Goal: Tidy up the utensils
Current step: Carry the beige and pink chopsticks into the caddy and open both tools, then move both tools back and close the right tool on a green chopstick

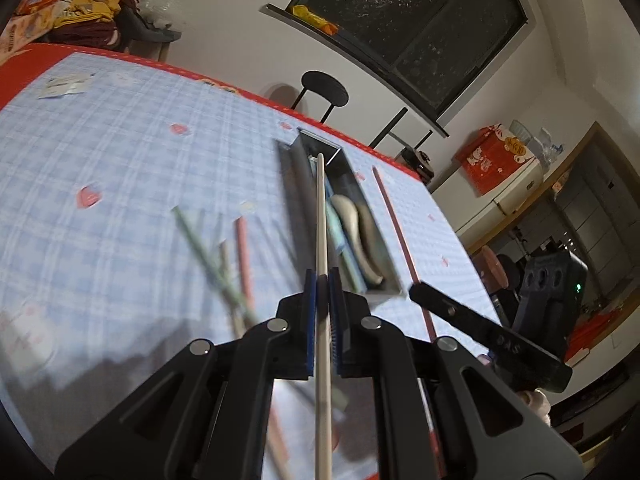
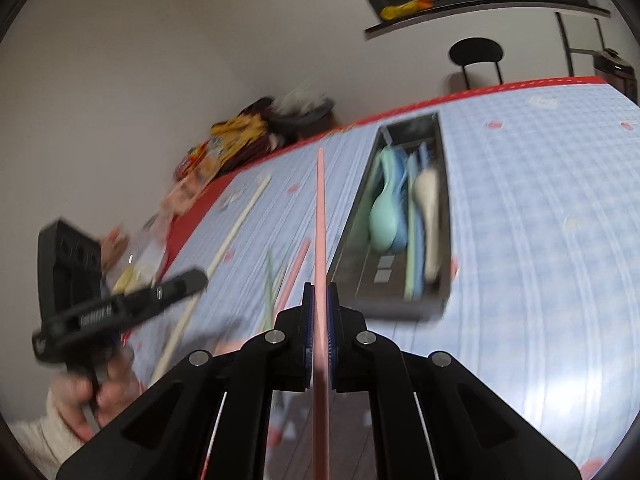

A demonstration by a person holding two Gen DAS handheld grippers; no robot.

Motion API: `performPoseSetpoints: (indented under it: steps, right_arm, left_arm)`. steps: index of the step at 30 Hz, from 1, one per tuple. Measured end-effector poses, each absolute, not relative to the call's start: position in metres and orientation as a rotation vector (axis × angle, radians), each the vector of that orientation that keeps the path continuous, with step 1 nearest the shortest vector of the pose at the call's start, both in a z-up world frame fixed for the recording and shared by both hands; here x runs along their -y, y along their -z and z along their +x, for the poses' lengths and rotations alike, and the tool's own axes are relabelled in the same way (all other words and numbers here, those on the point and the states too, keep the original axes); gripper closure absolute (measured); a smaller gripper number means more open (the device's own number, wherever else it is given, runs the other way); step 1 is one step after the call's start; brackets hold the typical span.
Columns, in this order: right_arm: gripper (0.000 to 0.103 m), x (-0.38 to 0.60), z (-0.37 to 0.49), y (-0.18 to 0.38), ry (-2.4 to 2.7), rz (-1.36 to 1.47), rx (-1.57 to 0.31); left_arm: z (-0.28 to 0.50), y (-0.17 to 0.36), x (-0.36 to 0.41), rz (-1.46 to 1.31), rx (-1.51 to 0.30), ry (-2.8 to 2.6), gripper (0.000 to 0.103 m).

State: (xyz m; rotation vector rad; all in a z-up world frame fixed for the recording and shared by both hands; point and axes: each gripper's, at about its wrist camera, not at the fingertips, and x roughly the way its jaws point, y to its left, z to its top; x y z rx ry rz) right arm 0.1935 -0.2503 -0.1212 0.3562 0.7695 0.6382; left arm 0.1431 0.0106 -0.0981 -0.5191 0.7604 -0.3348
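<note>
Both claws carry one chopstick each above a surface covered in blue checked cloth with a red border. The left claw is clamped on a cream chopstick, whose far end reaches over the metal utensil tray. The right claw is clamped on a pink chopstick, held just left of the same tray as its own camera shows it. In the left view the pink chopstick runs along the tray's right side, and the right claw's body crosses the lower right.

Progress, as judged: partly done. The tray already holds several pieces, among them a mint-green spoon, a blue spoon, a pale spoon and some long blue and green handles. Still loose on the cloth are green chopsticks and another pink chopstick. The two carried sticks are not yet in the tray.

Limits of view: both pictures are smeared, so the count of loose sticks and of tray items is uncertain. The near ends of the held chopsticks run out of frame. The tray's inner dividers are hard to trace. A hand in a pale sleeve grips the left claw's handle at the edge of the right view, only partly seen.
</note>
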Motion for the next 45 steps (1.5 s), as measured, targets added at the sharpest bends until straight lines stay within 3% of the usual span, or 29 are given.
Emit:
performPoseSetpoints:
  steps: [9, 17, 32, 37, 40, 45]
  right_arm:
    - [0.097, 0.259, 0.279, 0.12, -0.486, 0.489, -0.731]
    - [0.097, 0.259, 0.301, 0.146, -0.449, 0.485, -0.792]
    - [0.094, 0.249, 0.307, 0.159, -0.462, 0.468, -0.841]
    - [0.092, 0.255, 0.304, 0.153, -0.449, 0.472, -0.826]
    - [0.078, 0.257, 0.299, 0.147, -0.423, 0.441, -0.811]
    - [0.037, 0.258, 0.287, 0.132, -0.375, 0.367, -0.765]
  left_arm:
    - [0.225, 0.083, 0.025, -0.619, -0.716, 0.337, 0.093]
    - [0.28, 0.115, 0.048, -0.699, -0.786, 0.308, 0.093]
    - [0.297, 0.145, 0.058, -0.68, -0.843, 0.266, 0.094]
    - [0.297, 0.133, 0.049, -0.658, -0.819, 0.268, 0.088]
    - [0.292, 0.121, 0.041, -0.625, -0.793, 0.257, 0.085]
    - [0.272, 0.101, 0.022, -0.547, -0.739, 0.217, 0.067]
